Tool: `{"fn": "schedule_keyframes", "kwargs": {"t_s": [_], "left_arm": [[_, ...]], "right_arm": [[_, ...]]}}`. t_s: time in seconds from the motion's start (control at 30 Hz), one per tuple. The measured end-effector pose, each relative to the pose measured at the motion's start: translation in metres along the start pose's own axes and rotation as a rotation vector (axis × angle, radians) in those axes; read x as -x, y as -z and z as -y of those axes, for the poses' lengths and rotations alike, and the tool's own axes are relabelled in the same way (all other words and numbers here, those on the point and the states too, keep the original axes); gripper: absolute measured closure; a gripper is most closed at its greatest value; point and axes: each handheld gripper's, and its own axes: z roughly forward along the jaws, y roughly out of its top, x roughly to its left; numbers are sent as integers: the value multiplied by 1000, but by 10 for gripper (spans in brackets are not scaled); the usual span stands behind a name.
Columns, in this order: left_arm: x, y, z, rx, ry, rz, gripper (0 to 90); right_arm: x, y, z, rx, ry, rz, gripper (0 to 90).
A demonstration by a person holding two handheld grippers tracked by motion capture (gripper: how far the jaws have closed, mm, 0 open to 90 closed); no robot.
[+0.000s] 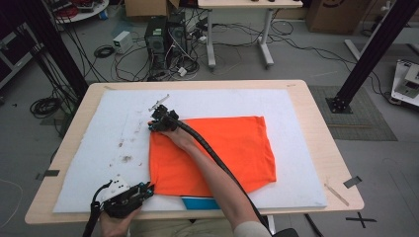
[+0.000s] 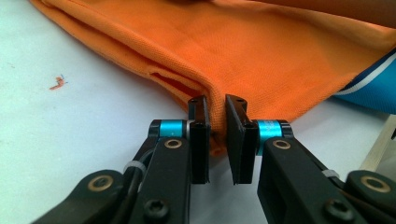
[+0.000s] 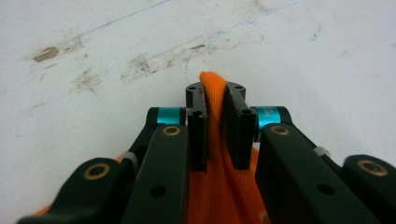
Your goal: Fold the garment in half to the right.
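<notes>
From the high view, an orange shirt (image 1: 222, 153) lies flat on a white mat (image 1: 108, 148) covering the bench (image 1: 316, 148), its long axis running left to right across the mat. The left gripper (image 1: 148, 188) meets its near left corner; the right gripper (image 1: 155, 124) meets its far left corner.

In the left gripper view, the jaws are closed on a folded orange corner.

In the right gripper view, the jaws pinch an orange fabric edge, pointing toward the stained mat.
</notes>
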Motion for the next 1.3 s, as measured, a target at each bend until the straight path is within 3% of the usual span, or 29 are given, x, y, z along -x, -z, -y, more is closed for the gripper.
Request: {"fn": "schedule_keyframes", "kwargs": {"t_s": [0.2, 0.37, 0.5, 0.77, 0.9, 1.03, 1.2, 1.3], "left_arm": [[-1, 1, -1, 9, 21, 9, 808], [-8, 10, -5, 44, 43, 38, 810], [-7, 14, -7, 30, 0, 30, 809], [-12, 31, -15, 62, -19, 43, 810], [-11, 28, -13, 51, -25, 44, 810], [-9, 26, -17, 68, -18, 57, 810], [-5, 19, -25, 75, -9, 98, 810], [1, 10, -30, 56, -29, 118, 810]], "right_arm": [[-1, 0, 0, 0, 8, 9, 850], [-2, 3, -2, -8, 5, 19, 857], [-1, 6, -4, 2, -3, 8, 857], [-7, 11, -14, 35, 3, -11, 856], [-8, 13, -17, 36, 19, -1, 856], [-1, 25, -14, 44, 0, -12, 856], [5, 38, -9, 56, 1, 5, 857], [10, 46, -3, 55, -2, 10, 857]]}}
